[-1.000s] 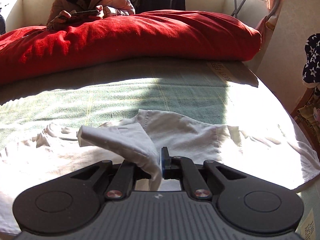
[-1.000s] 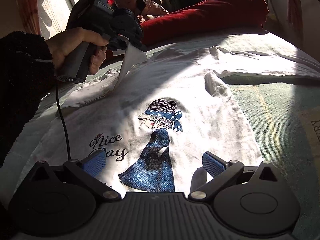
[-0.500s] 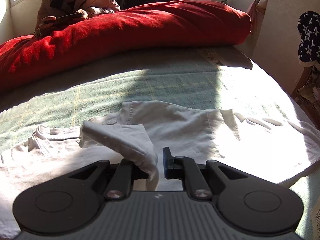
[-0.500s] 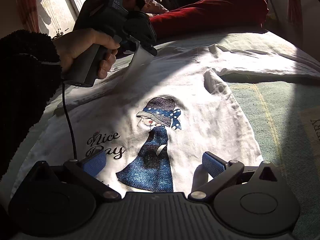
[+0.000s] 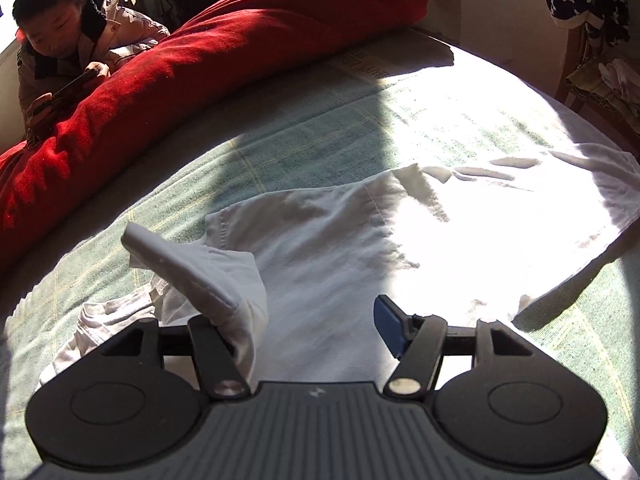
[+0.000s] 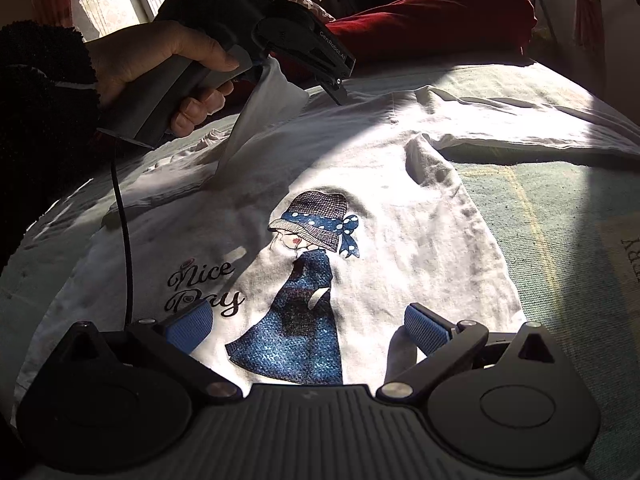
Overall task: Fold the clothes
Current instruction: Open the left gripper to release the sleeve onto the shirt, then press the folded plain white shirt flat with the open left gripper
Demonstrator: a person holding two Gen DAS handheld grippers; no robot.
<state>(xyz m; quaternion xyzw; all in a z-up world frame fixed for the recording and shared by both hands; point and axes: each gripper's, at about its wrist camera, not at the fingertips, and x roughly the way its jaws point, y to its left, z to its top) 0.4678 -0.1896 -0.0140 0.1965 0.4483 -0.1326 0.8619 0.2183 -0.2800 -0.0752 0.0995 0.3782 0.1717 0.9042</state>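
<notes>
We are folding a white shirt that is lying spread out on the bed, picture side up.

Half a second ago our left gripper was pinching the sleeve tight. Now its two fingers are standing wide apart. The sleeve is not falling yet. It is hanging draped over the left finger, and the blue pad on the other finger is bare. In the right wrist view the cloth is still hanging down from under the left gripper onto the shirt body.

Our right gripper is hovering with its fingers spread wide too, holding nothing. The girl picture and the hem are lying between and just in front of its fingertips. It has hardly moved.

We are thinking the open fingers mean we are letting the sleeve go, so it can drop across the shirt as a fold. It may catch on the finger and land bunched up. The other sleeve is lying stretched out flat, far past the right fingers.

A person is leaning on a red quilt beyond the fingers.
</notes>
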